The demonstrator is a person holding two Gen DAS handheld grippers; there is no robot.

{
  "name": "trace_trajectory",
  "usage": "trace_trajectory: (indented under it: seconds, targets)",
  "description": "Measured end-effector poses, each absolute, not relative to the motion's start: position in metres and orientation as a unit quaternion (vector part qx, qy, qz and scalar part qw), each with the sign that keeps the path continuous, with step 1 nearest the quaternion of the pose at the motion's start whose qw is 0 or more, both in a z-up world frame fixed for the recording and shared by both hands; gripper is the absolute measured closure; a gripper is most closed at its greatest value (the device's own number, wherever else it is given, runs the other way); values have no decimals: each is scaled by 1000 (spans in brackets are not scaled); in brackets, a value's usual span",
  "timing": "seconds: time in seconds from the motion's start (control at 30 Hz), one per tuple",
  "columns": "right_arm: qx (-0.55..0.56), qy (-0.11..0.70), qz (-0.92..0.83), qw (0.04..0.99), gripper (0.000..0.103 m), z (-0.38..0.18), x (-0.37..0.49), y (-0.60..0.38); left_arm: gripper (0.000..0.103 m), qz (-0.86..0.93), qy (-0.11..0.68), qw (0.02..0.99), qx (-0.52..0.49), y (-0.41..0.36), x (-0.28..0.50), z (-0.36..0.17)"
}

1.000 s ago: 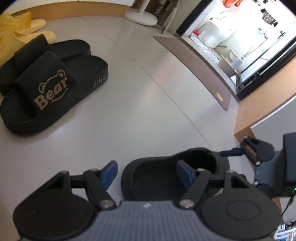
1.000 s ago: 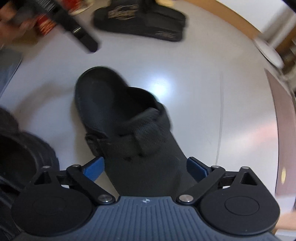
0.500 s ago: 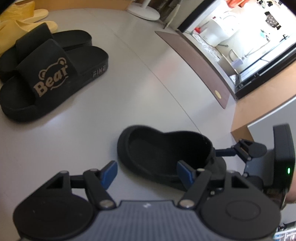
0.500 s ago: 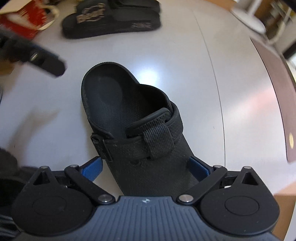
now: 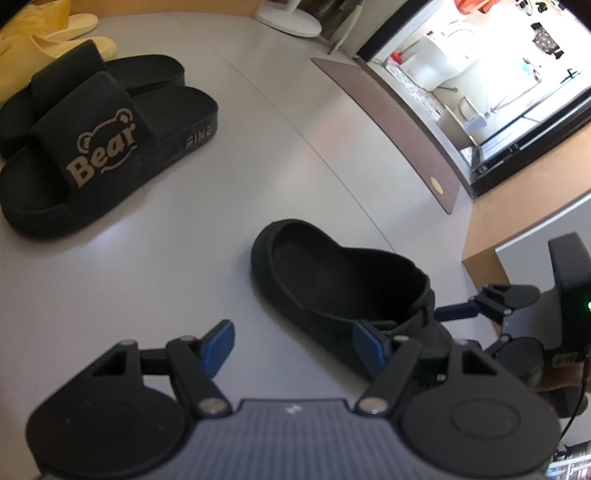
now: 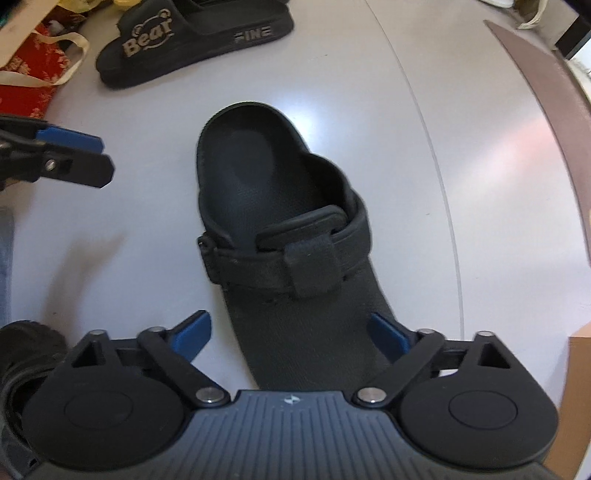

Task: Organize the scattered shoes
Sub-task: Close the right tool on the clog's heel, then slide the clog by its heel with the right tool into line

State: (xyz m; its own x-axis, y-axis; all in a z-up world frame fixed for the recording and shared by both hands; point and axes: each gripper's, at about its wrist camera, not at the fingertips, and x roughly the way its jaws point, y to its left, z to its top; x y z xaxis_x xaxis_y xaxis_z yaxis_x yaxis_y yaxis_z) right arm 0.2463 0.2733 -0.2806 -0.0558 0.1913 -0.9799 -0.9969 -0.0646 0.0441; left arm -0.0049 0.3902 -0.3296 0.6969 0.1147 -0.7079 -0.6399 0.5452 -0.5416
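A black strapped clog (image 6: 280, 206) lies on the grey floor, heel away from me in the right wrist view. My right gripper (image 6: 291, 328) points down over its toe. The jaws straddle the toe: the right pad sits against its side and a strip of floor shows at the left pad. In the left wrist view the same clog (image 5: 332, 280) lies just ahead and to the right of my left gripper (image 5: 295, 343), which is open and empty. The right gripper's fingers (image 5: 458, 312) show at the clog's toe.
A pair of black "Bear" slides (image 5: 99, 147) stands side by side at the far left, with yellow slippers (image 5: 66, 33) behind them. Another black shoe (image 6: 26, 354) lies at the lower left, near a red bag (image 6: 26, 74). A brown doormat (image 5: 391, 122) fronts a bright doorway.
The right gripper has rolled over the clog, and the clog has swung on the floor, its heel now farther from my left gripper. The left gripper has stayed put, open.
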Motion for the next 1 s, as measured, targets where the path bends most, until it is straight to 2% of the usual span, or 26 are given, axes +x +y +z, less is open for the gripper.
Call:
trace_trajectory:
  seconds: [0.3,0.4,0.53,0.73,0.9,1.0]
  targets:
    - [-363,447,583,573,0,-292,267,271,30,234,318,819,-415,390,-11,-330]
    - [-341,473,568,581,10,-288,277,267,30,238,321,817,-416,390,-14,-331]
    - [-330,501,545,585,31,-282,289,261,30,232,323,819,-413,387,-11,-331]
    - [-318,523,527,589,37,-284,294,255,30,227,323,821,-412,384,-10,-330]
    - [-303,539,516,594,34,-290,296,260,30,232,323,818,-417,386,-14,-331]
    - [-281,547,511,601,19,-297,290,269,30,234,326,817,-414,385,-15,-333]
